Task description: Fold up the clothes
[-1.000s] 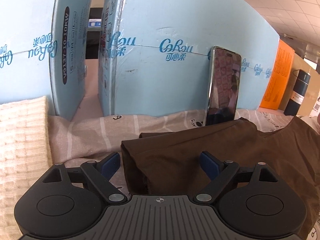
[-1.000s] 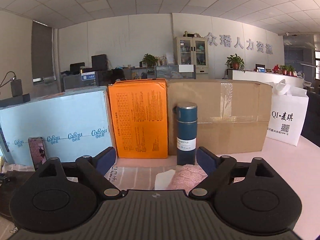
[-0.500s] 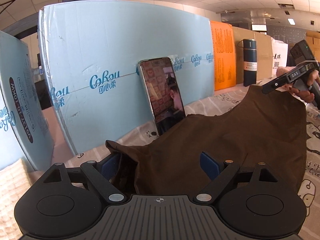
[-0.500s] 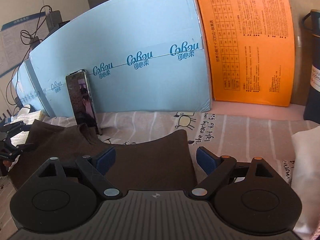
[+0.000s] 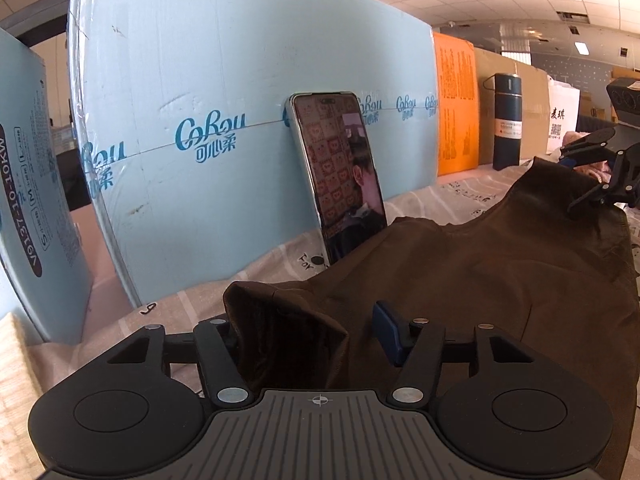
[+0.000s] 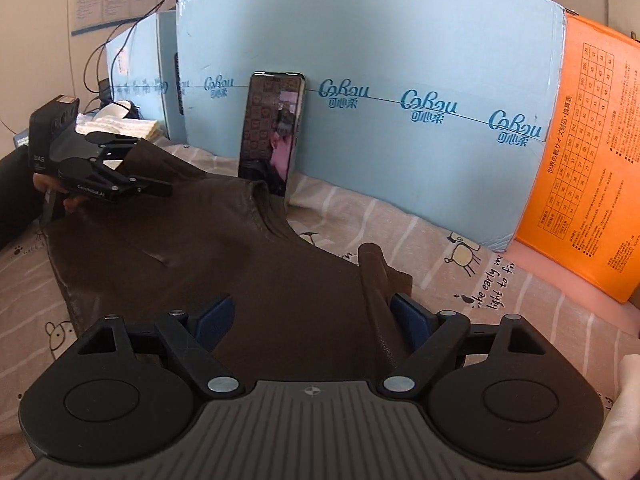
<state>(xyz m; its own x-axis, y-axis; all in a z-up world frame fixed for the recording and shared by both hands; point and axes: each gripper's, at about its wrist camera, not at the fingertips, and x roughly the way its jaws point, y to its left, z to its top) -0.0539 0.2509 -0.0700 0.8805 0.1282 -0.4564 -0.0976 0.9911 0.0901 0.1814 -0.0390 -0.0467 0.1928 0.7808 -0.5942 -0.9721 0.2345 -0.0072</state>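
Note:
A dark brown garment lies spread on the printed striped sheet; it also shows in the right wrist view. My left gripper stands open around the garment's left sleeve corner, with cloth bunched between its fingers. My right gripper stands open around the right sleeve edge, a fold of cloth against its right pad. Each gripper shows in the other's view, the right one and the left one, at opposite ends of the garment.
A phone leans on light blue boxes behind the garment. An orange box, a cardboard box and a dark bottle stand further right. A cream knit cloth lies at the left.
Both grippers have swung toward the brown garment and come down onto its two sleeve ends. The right view turned from the boxes and bottle to the garment. Both jaws remain apart.

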